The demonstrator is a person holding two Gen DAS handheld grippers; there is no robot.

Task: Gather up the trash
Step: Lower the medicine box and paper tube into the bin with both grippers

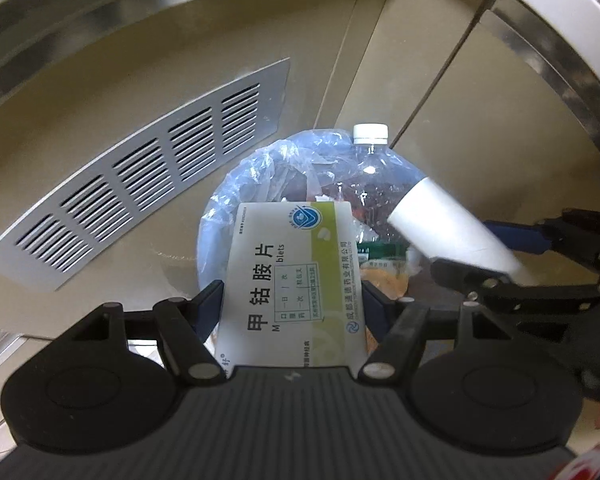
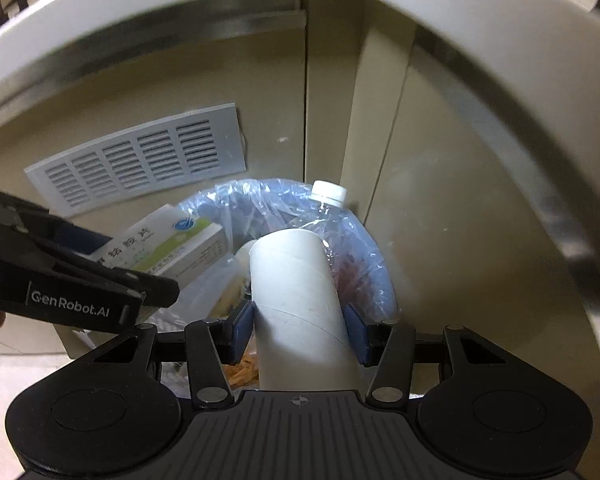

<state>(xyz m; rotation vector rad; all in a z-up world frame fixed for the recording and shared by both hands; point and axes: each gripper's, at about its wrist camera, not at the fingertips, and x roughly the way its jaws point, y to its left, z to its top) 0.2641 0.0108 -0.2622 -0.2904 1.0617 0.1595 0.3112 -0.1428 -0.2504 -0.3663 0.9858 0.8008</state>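
My left gripper (image 1: pixel 294 304) is shut on a white and green medicine box (image 1: pixel 296 280), held above a bin lined with a blue plastic bag (image 1: pixel 256 172). My right gripper (image 2: pixel 300 326) is shut on a white cardboard tube (image 2: pixel 296 296), its pads pressing both sides, over the same bin's bag (image 2: pixel 364 248). In the bin stands a clear plastic bottle (image 1: pixel 370 148) with a white cap, along with wrappers and food scraps. The tube (image 1: pixel 448 232) and right gripper (image 1: pixel 500 264) show at the right of the left wrist view. The box (image 2: pixel 172 248) and left gripper (image 2: pixel 72 280) show at the left of the right wrist view.
The bin stands on the floor under a white counter edge (image 2: pixel 180 24), against beige cabinet panels (image 2: pixel 440 200). A grey vent grille (image 1: pixel 140 184) is set in the panel to the bin's left. A metal rail (image 1: pixel 560 80) runs under the counter at right.
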